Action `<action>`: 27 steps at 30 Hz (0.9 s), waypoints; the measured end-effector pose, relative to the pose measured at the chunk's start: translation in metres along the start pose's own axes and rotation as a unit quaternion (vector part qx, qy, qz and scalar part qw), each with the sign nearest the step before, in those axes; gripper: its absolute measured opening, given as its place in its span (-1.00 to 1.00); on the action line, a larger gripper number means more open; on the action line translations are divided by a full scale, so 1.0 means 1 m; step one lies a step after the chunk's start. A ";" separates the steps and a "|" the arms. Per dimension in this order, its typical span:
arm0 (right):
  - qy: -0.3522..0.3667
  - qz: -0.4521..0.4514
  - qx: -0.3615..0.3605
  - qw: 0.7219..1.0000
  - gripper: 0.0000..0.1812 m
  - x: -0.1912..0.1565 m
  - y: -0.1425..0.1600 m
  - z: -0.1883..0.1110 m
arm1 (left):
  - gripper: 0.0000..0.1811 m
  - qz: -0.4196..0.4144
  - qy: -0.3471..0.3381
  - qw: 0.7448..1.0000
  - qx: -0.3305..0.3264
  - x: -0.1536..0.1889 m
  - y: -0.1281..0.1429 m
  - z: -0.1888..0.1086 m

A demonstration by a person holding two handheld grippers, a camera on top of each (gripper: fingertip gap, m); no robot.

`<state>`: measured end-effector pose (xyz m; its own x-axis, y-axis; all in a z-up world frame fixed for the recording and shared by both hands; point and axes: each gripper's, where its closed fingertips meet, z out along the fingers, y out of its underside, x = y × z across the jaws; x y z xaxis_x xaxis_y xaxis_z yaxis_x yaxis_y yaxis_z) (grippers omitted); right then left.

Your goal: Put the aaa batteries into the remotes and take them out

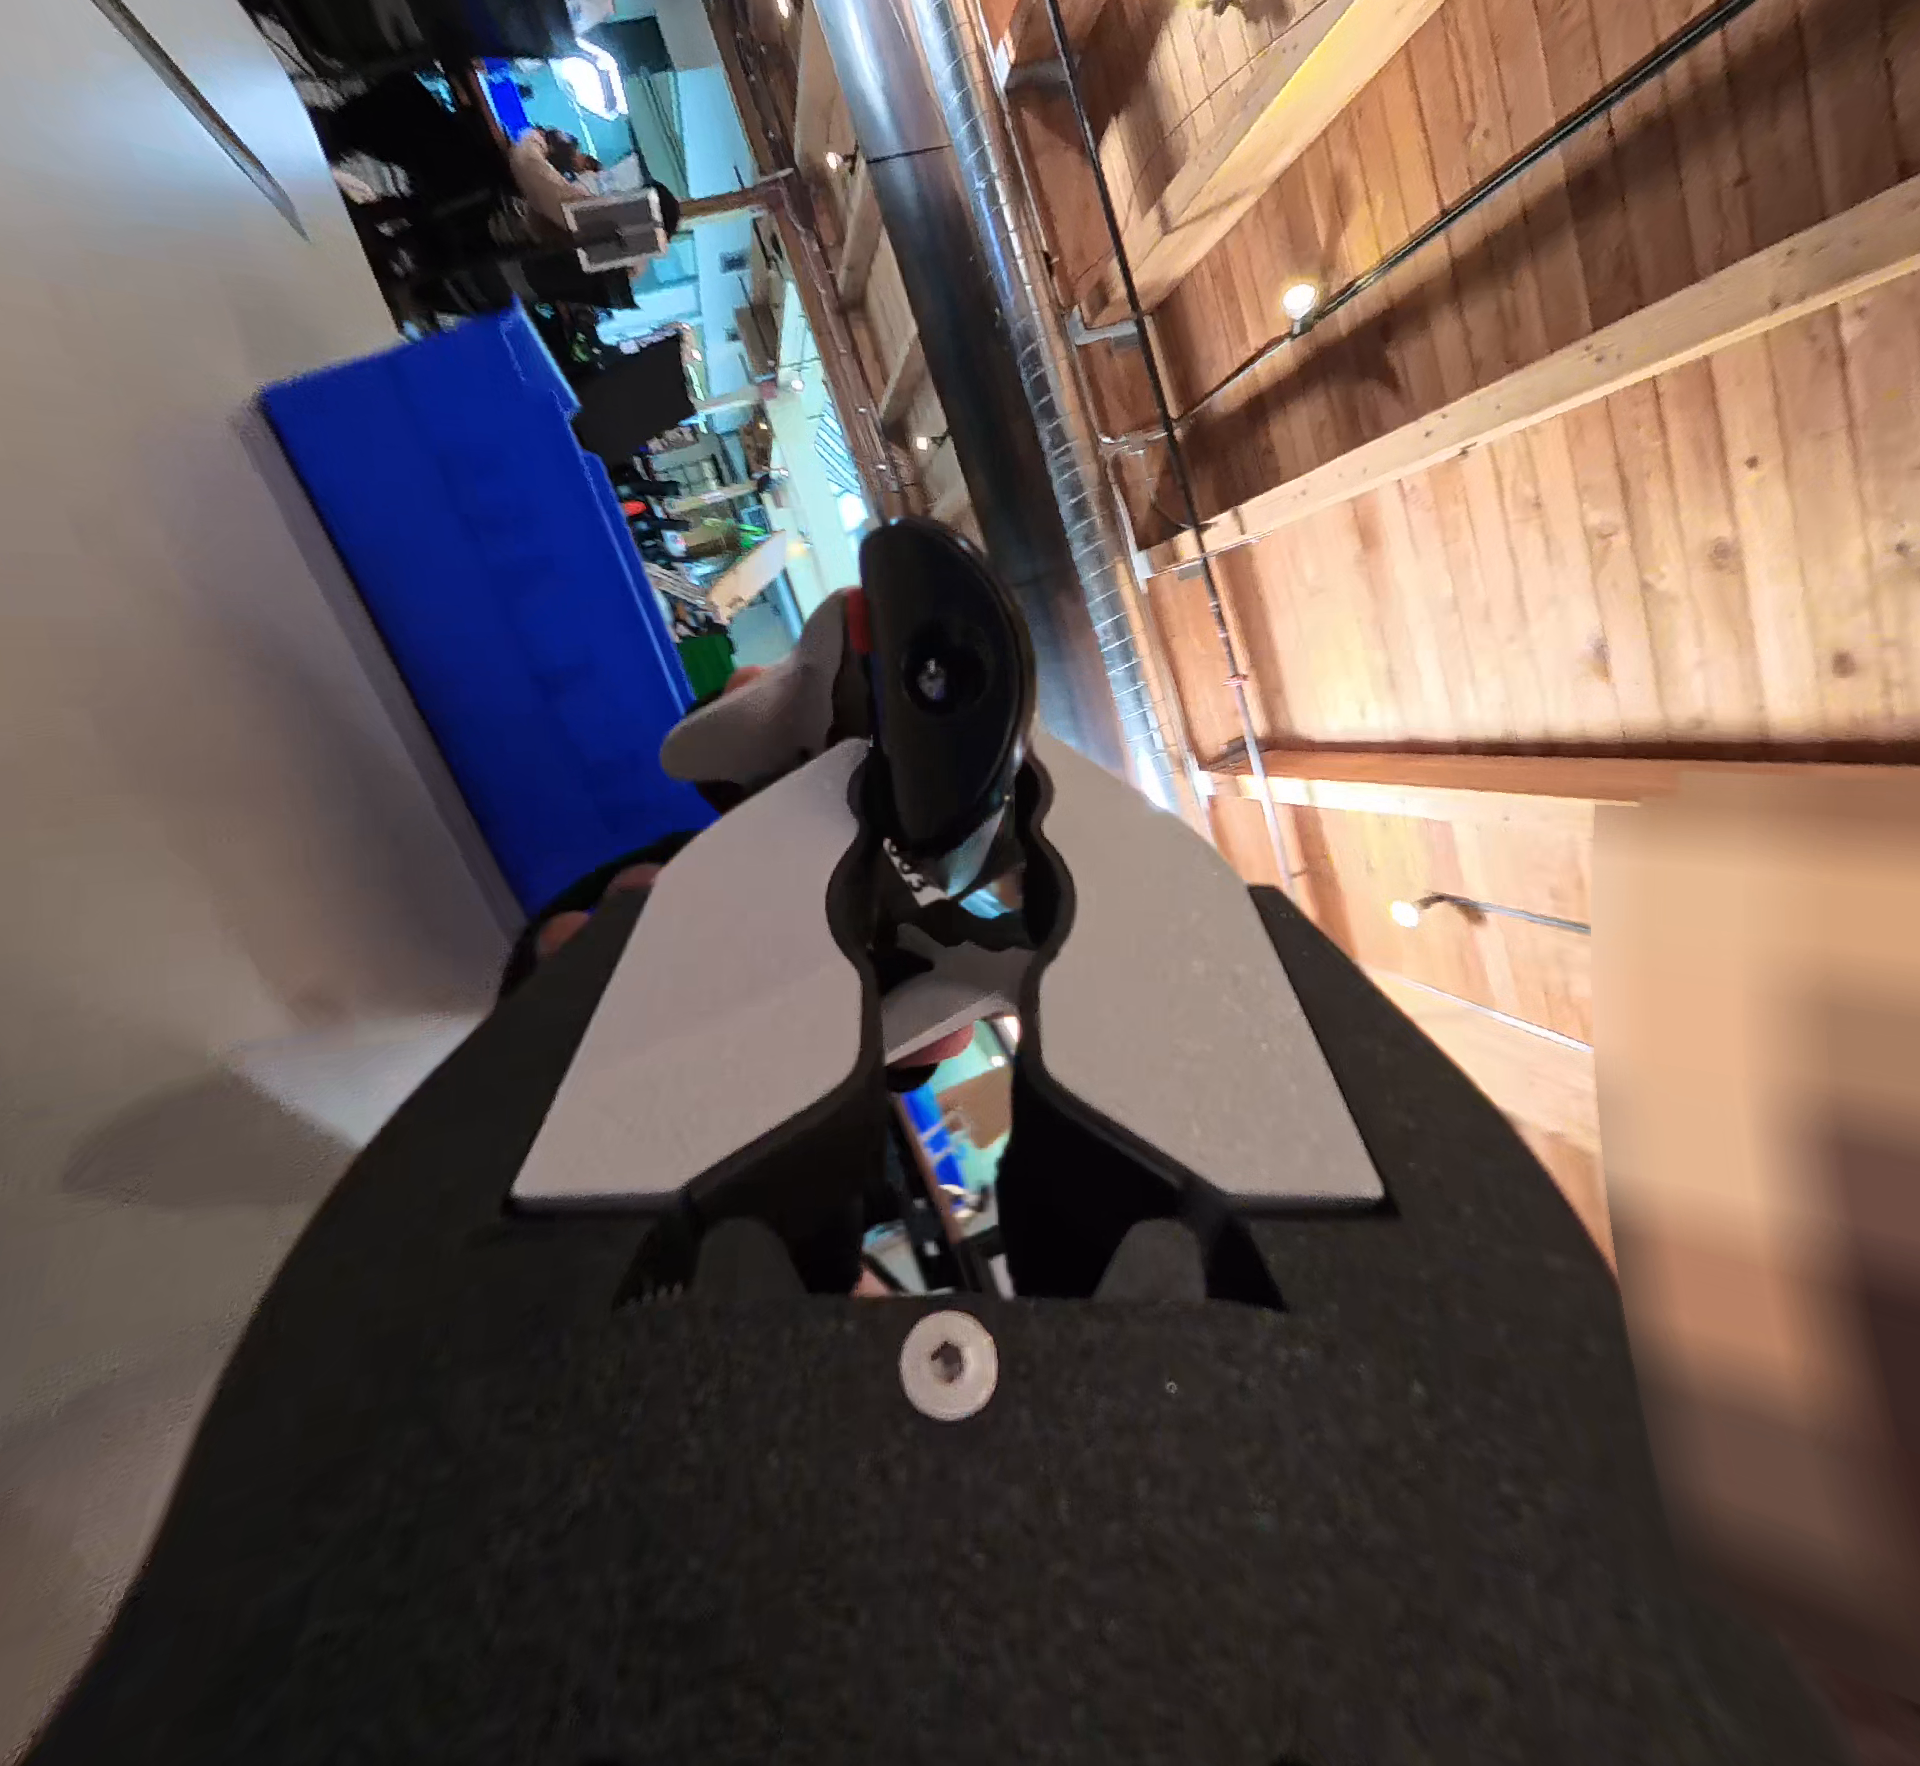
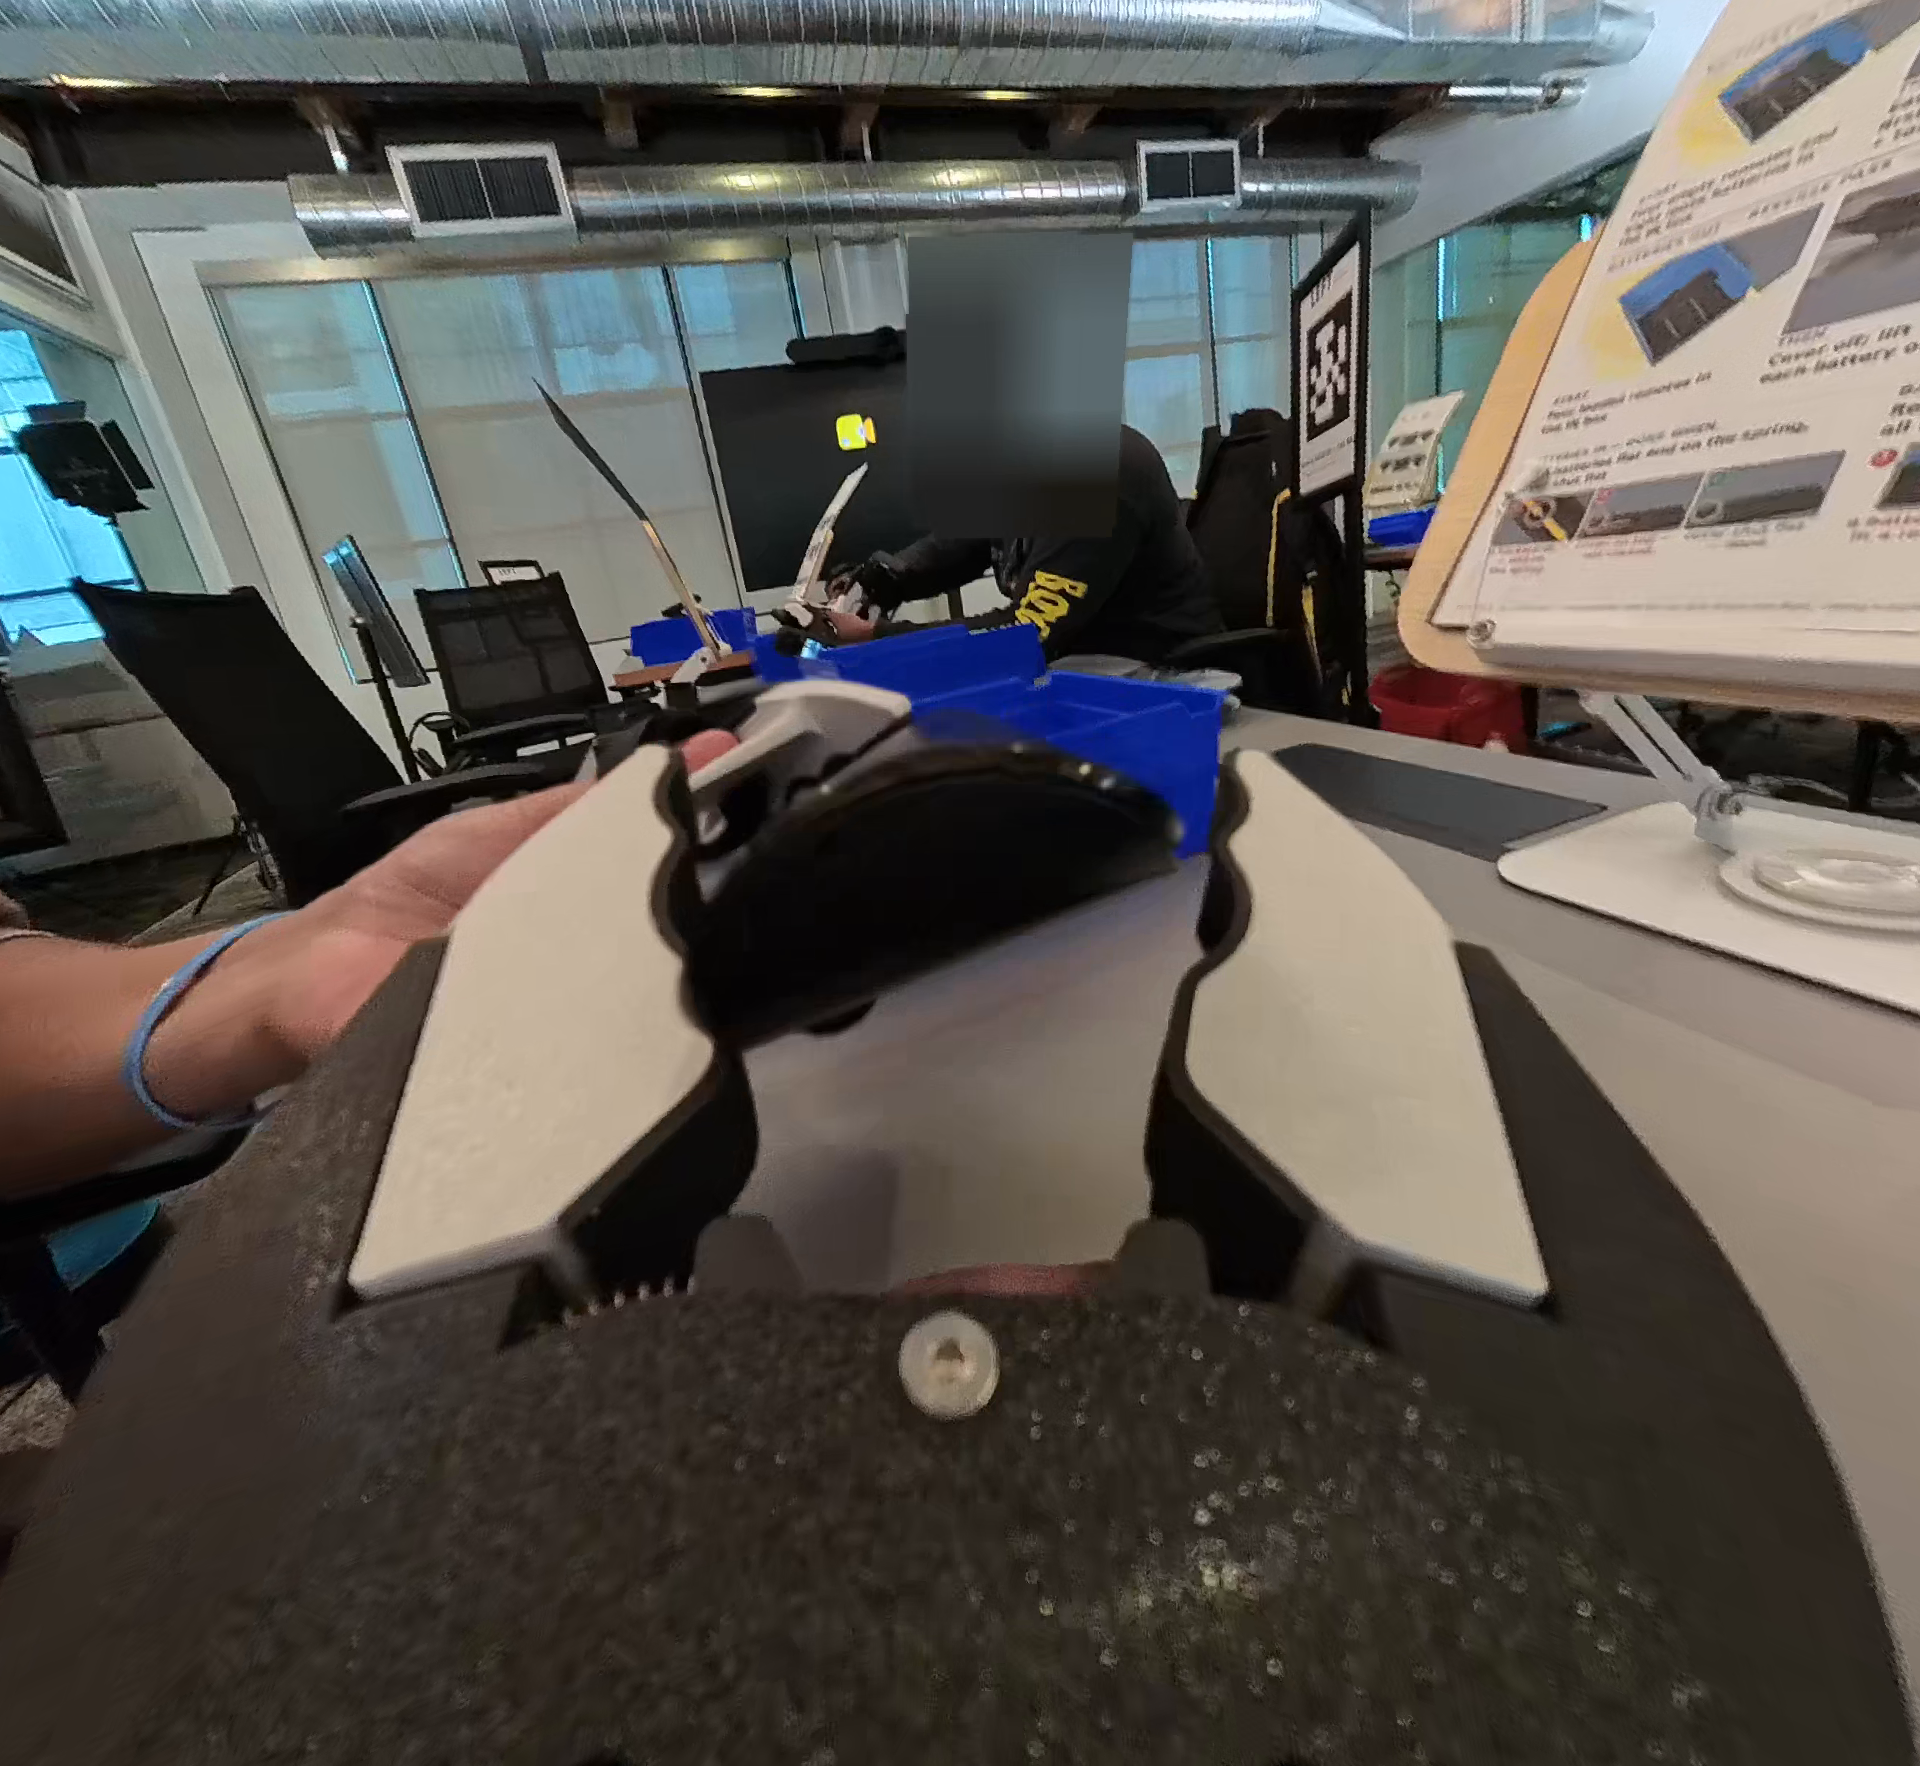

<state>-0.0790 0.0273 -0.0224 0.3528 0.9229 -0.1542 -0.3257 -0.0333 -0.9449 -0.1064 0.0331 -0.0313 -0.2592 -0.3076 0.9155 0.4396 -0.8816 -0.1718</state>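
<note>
item: remote [image 1: 940, 667]. black, rounded body, seen end-on in the left wrist view, just above centre towards 12 o'clock. small red and blue marks are noted on its 9 o'clock edge. it is held up in the air, clear of the table [image 2: 935, 1145].

item: left gripper [image 1: 951, 781]. its claw is drawn nearly together and clamped on the remote's lower part. it is tipped upward towards the wooden ceiling [image 1: 1558, 469] and the metal duct [image 1: 914, 262].

item: right gripper [image 2: 945, 760]. its claw is spread wide and nothing is gripped. in the right wrist view the remote [image 2: 914, 895] lies between the two fingers, closer to the 9 o'clock one. contact with that finger cannot be told.

item: hand [image 2: 395, 895]. bare, with a blue wristband [image 2: 156, 1020], entered from 9 o'clock behind the remote.

item: blue bins [image 2: 1143, 729]. set on the table beyond the remote, at about 1 o'clock. their contents are hidden.

item: instruction sheet [image 2: 1714, 366]. propped on a stand at 2 o'clock.

progress: no aaa battery is seen in either view. the battery compartment and its cover are not shown, so it cannot be told whether this remote is loaded or empty. the step in hand is judged to be handling of the remote between the two grippers, probably at its cover. how many remotes are done or left cannot be judged.
</note>
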 end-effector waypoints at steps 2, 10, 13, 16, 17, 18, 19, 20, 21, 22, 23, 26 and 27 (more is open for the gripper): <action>-0.009 0.000 0.019 1.000 0.04 -0.005 -0.007 0.002 | -0.75 -0.032 0.013 0.999 0.000 -0.001 0.009 0.004; -0.009 -0.007 0.088 0.996 -0.27 -0.010 -0.027 -0.010 | -0.75 -0.054 0.024 0.998 -0.017 -0.003 0.027 0.011; -0.036 0.045 0.099 0.993 -0.30 -0.006 -0.034 -0.015 | -0.74 -0.052 0.033 0.996 -0.062 -0.002 0.041 0.013; -0.042 0.073 0.087 0.993 -0.31 -0.004 -0.033 -0.018 | -0.73 -0.043 0.037 0.994 -0.098 -0.006 0.048 0.008; -0.044 0.078 0.087 0.992 -0.31 -0.004 -0.033 -0.019 | -0.70 -0.039 0.043 0.993 -0.105 -0.006 0.047 0.006; -0.051 0.083 0.091 0.991 -0.31 -0.007 -0.035 -0.019 | -0.66 -0.038 0.044 0.992 -0.113 -0.009 0.045 0.003; -0.058 0.087 0.089 0.991 -0.31 -0.009 -0.035 -0.019 | -0.60 -0.038 0.046 0.991 -0.119 -0.010 0.043 0.000; -0.064 0.087 0.085 0.991 -0.30 -0.011 -0.035 -0.018 | -0.59 -0.037 0.051 0.990 -0.124 -0.009 0.041 -0.001; -0.067 0.086 0.084 0.991 -0.31 -0.012 -0.034 -0.017 | -0.60 -0.036 0.054 0.989 -0.135 -0.009 0.042 -0.002; -0.069 0.081 0.081 0.991 -0.31 -0.014 -0.033 -0.016 | -0.60 -0.035 0.058 0.986 -0.150 -0.007 0.046 -0.003; -0.073 0.076 0.074 0.992 -0.30 -0.016 -0.030 -0.014 | -0.67 -0.032 0.059 0.984 -0.166 -0.006 0.051 -0.003; -0.096 0.077 0.063 0.990 -0.28 -0.025 -0.027 -0.012 | -0.73 -0.024 0.054 0.981 -0.183 -0.006 0.059 -0.005; -0.103 0.071 0.056 0.991 -0.27 -0.028 -0.026 -0.012 | -0.73 -0.039 0.054 0.980 -0.188 -0.006 0.060 -0.007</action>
<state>-0.0697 -0.0021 0.0032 0.1141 0.9710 -0.2099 -0.4587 -0.1359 -0.8781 -0.0845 -0.0205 -0.0493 -0.3779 -0.2526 0.8907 0.0714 -0.9671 -0.2440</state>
